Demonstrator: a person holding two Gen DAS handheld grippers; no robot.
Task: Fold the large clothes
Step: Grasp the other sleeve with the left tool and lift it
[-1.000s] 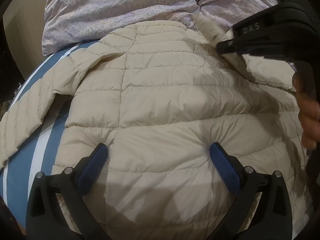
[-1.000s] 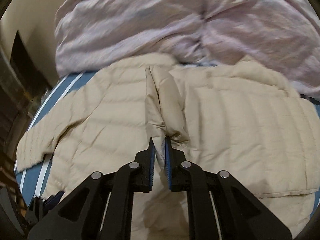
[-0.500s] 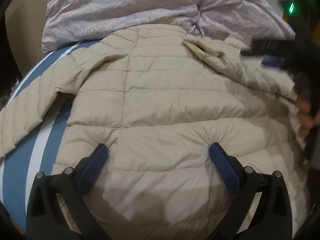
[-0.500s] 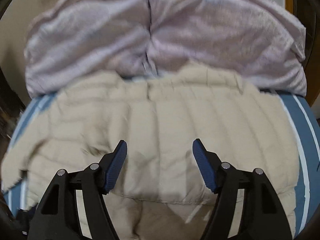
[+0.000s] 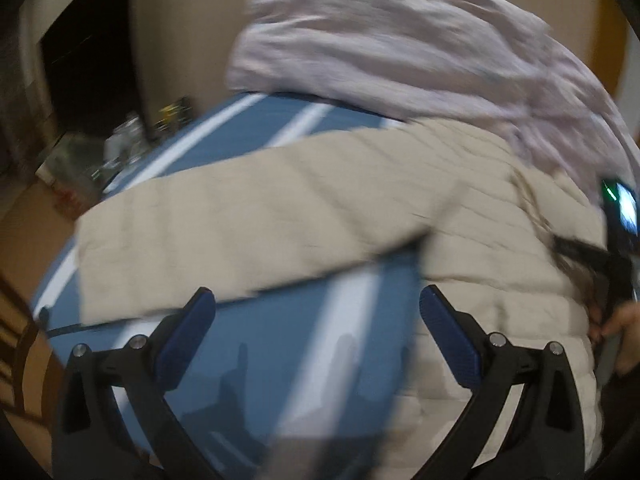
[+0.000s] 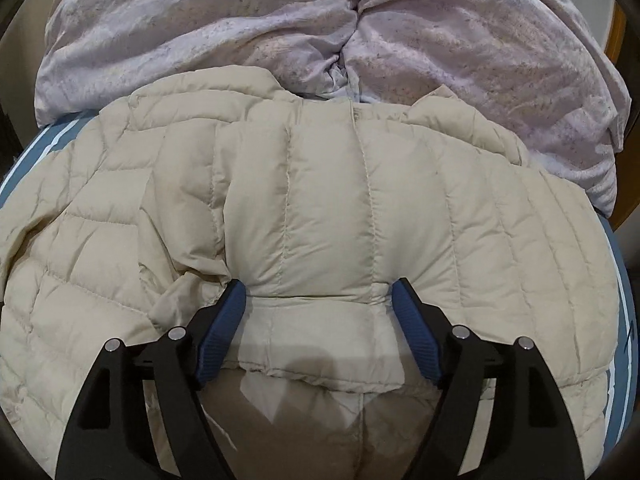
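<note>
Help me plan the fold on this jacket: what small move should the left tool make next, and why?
Probably bring the left tool forward onto the sleeve and close on it. The tool is open over bare striped bedsheet, holding nothing, and that sleeve lies spread out away from the jacket body, unfolded. The right tool is open, resting on the already folded side.

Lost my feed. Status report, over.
Both hand-held grippers open, left over the striped sheet, right pressing the folded sleeve. Beige puffer jacket part-folded. Lilac duvet crowds the collar.
</note>
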